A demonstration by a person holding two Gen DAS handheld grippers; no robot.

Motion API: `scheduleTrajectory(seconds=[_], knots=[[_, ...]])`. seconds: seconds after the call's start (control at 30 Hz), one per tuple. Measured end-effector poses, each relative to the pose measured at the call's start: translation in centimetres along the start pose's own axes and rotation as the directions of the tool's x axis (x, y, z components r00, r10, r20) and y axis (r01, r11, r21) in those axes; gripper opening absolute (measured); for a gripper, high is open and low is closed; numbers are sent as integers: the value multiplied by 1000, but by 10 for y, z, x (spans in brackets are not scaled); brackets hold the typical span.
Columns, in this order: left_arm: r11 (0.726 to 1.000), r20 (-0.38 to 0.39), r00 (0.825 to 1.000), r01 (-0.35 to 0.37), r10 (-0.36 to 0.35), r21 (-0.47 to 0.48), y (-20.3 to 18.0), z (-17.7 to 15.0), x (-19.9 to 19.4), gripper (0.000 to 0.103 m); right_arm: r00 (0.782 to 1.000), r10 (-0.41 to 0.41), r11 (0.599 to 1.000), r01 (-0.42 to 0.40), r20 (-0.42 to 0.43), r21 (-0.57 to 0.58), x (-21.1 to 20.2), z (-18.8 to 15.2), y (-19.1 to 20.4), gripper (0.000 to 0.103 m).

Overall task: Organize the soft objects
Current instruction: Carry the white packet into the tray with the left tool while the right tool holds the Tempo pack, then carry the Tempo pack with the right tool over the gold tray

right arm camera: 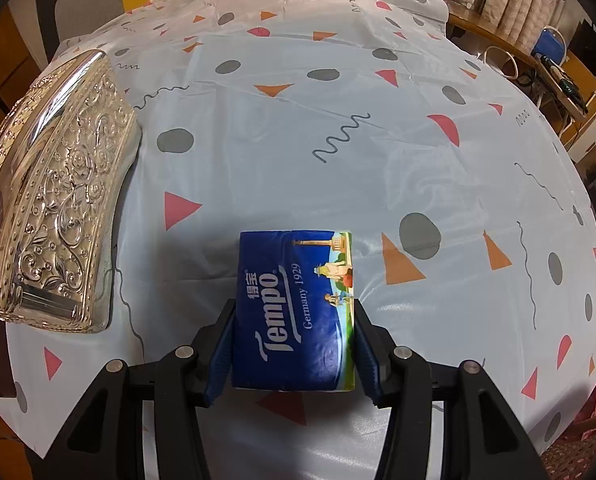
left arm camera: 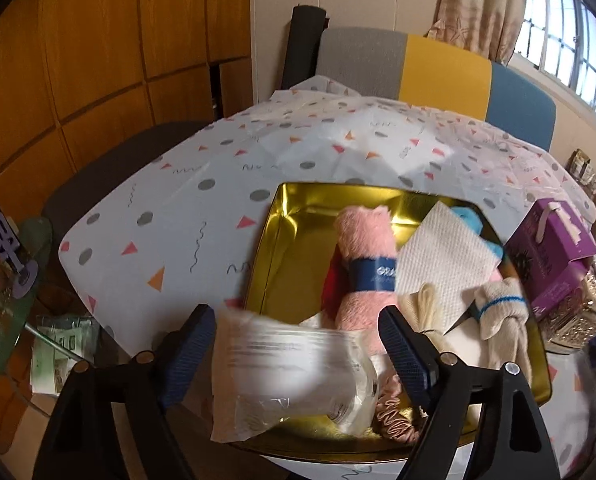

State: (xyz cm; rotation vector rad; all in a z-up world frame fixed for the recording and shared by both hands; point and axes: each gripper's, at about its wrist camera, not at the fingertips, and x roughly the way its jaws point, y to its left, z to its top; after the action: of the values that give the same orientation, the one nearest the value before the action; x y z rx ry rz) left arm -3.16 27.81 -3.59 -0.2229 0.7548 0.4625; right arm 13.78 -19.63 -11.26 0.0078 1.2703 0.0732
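In the left wrist view a gold tin (left arm camera: 293,216) on the patterned tablecloth holds a pink rolled towel with a blue band (left arm camera: 364,264), a white paper napkin (left arm camera: 444,256), a blue soft item (left arm camera: 472,216), cream socks (left arm camera: 498,312) and a pink scrunchie (left arm camera: 394,420). My left gripper (left arm camera: 298,336) is open above the tin's near edge; a blurred clear plastic packet (left arm camera: 293,372) sits between the fingers, apart from them. In the right wrist view my right gripper (right arm camera: 293,320) is shut on a blue Tempo tissue pack (right arm camera: 298,312) just above the cloth.
A purple box (left arm camera: 554,256) stands right of the tin. An embossed silver tin lid (right arm camera: 53,192) lies left of the tissue pack. A grey, yellow and blue chair (left arm camera: 434,68) stands behind the table. Cluttered shelves (right arm camera: 558,72) lie beyond the far right table edge.
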Motion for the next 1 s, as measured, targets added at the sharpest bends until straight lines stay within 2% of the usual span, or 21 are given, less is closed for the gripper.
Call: scheduleTrajectory(seconds=[0.27, 0.43, 0.6, 0.73, 0.83, 1.0], knots=[[999, 32, 998, 45, -45, 19, -16, 7, -16, 85, 1000, 0, 1000, 0, 2, -5, 0, 0, -1, 53], [995, 50, 995, 86, -89, 54, -35, 9, -25, 91, 1000, 5, 1000, -5, 1, 1, -1, 1, -2, 53], [990, 23, 993, 112, -114, 86, -53, 3, -24, 94, 1000, 20, 999, -20, 10, 38, -3, 7, -12, 52], [987, 8, 992, 127, -129, 99, -59, -2, -23, 94, 997, 46, 993, -52, 64, 108, -12, 12, -25, 52], [984, 8, 991, 134, -136, 114, -61, -4, -24, 99, 993, 54, 987, -70, 108, 146, -24, 24, -34, 52], [986, 15, 991, 132, -134, 103, -55, -4, -25, 103, 969, 68, 988, -97, 236, 116, -70, 67, -21, 52]])
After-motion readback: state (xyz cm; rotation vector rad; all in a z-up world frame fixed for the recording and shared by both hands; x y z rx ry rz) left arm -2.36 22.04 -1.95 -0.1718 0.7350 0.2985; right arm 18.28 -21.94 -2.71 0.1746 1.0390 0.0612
